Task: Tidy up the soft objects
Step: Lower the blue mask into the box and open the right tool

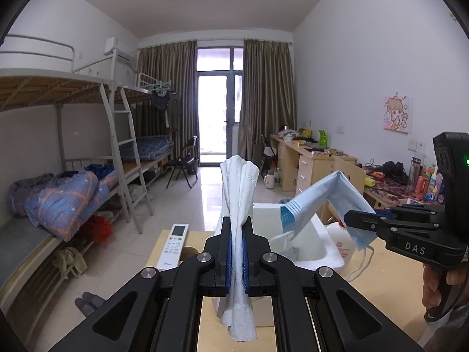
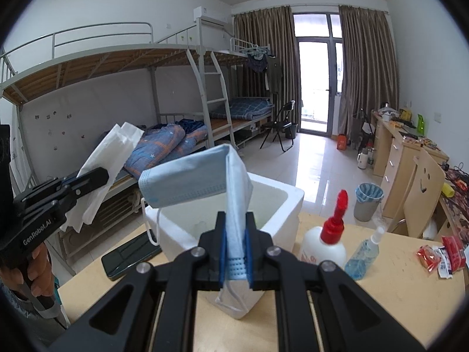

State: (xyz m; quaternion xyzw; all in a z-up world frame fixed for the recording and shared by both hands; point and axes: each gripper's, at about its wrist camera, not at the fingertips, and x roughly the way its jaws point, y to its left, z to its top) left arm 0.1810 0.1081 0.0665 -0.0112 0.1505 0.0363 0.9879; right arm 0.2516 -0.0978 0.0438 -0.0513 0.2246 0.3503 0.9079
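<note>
Tissue (image 1: 239, 205) is sitting pinched in our left gripper (image 1: 238, 252), the jaws pressed together on its middle so that one end is standing up at twelve o'clock and the other is hanging below. In the right wrist view we are holding a blue face mask (image 2: 202, 182) the same way: our right gripper (image 2: 236, 252) is clamped on one end of it, the rest is folding over toward ten o'clock, and an ear loop is dangling beneath the jaws.

Just beyond both grippers we are looking at a white foam box (image 2: 281, 214) on the wooden table (image 2: 381, 293), open at the top. Both soft pieces are being carried in the air above or just in front of its near rim, and neither is touching it. Inside, something small and grey is showing low down in the left wrist view, but we cannot tell what it is.

So we are judging the work as midway: two items are picked up, none of them released, and dropping each into the box looks like the step left.

At three o'clock of the box a white bottle with a red nozzle (image 2: 325, 243) and a blue spray bottle (image 2: 363, 252) are standing, with red snack wrappers (image 2: 442, 256) farther right. At nine o'clock a dark phone (image 2: 132, 253) is lying flat, and a white remote control (image 1: 173, 245) is resting near the table edge.
</note>
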